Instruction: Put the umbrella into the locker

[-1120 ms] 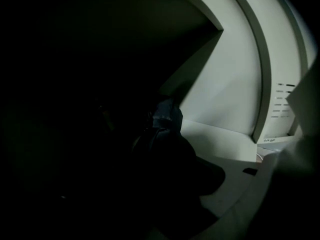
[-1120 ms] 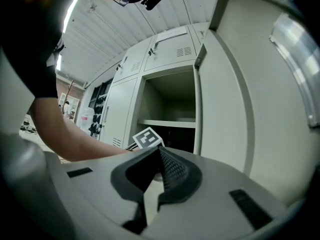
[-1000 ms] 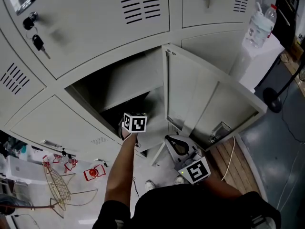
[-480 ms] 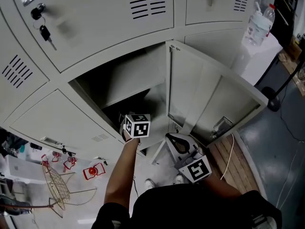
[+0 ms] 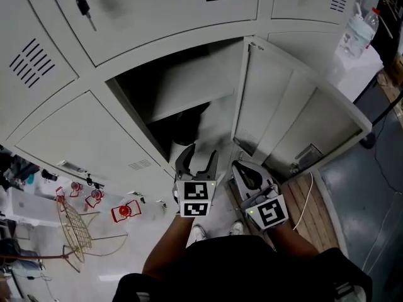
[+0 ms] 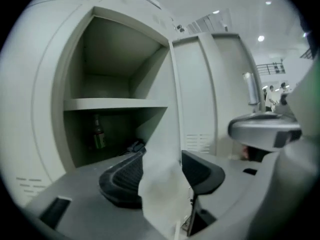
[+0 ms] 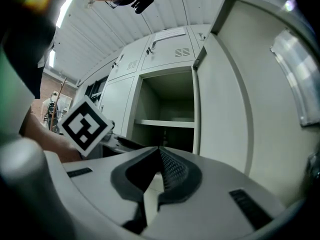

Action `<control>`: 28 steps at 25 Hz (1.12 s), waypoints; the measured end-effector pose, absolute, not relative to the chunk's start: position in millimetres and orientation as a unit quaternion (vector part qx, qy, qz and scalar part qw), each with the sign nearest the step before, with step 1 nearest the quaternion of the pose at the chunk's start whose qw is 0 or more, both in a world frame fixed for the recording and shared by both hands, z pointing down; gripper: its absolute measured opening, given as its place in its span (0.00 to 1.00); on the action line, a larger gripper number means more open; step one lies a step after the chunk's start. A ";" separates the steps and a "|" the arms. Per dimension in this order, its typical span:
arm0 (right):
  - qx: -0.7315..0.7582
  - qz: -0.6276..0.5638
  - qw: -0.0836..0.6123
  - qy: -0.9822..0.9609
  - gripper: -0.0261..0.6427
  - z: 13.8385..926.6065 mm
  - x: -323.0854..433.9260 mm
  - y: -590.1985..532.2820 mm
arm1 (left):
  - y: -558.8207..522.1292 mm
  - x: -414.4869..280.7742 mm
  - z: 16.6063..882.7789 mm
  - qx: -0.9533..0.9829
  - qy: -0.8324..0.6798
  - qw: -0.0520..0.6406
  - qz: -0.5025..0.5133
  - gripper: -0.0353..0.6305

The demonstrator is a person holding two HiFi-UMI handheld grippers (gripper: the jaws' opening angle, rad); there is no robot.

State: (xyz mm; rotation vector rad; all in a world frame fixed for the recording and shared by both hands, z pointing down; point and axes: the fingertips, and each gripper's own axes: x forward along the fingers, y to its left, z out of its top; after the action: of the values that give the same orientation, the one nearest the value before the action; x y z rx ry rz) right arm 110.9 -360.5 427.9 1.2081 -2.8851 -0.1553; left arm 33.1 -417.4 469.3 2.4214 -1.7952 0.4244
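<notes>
Presently, the left gripper (image 5: 200, 158), its part-open jaws closing on nothing, is pointing straight at what appears to be the umbrella (image 6: 134, 147), lying dark in the lower compartment of the locker (image 5: 189, 83), long axis indiscernible, while the right gripper (image 7: 159, 156) is idling shut and empty alongside.

The locker (image 5: 189, 83) is painted sheet metal — smooth, matt, pale grey. The bottle (image 6: 99, 134) inside looks like dark green glass with a faint shine. The right gripper (image 5: 242, 168) has a matt grey plastic shell; its pads (image 7: 172, 171) are black, rubbery and finely ribbed — its cube (image 5: 271, 212) bears matt black-and-white print. The floor (image 5: 371, 194) has a sheen, beside bare wooden boards (image 5: 313, 209).
</notes>
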 end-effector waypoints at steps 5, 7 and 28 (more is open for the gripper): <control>0.390 -0.043 0.007 -0.920 0.04 429.9 107.2 -365.7 | -381.7 24.4 457.8 0.792 -0.600 0.048 0.103 0.14; 0.391 -0.052 0.003 -0.919 0.04 425.1 107.1 -368.3 | -370.1 16.4 452.0 0.789 -0.606 0.048 0.086 0.04; 0.375 -0.070 0.021 -0.924 0.04 418.7 87.6 -360.0 | -334.1 -19.2 444.7 0.790 -0.610 0.052 0.039 0.04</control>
State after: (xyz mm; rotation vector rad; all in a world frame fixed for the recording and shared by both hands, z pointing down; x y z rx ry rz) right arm 87.6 -360.0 418.7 1.1610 -2.8647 -0.2166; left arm -19.2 -334.1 444.7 2.4009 -1.8553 0.1199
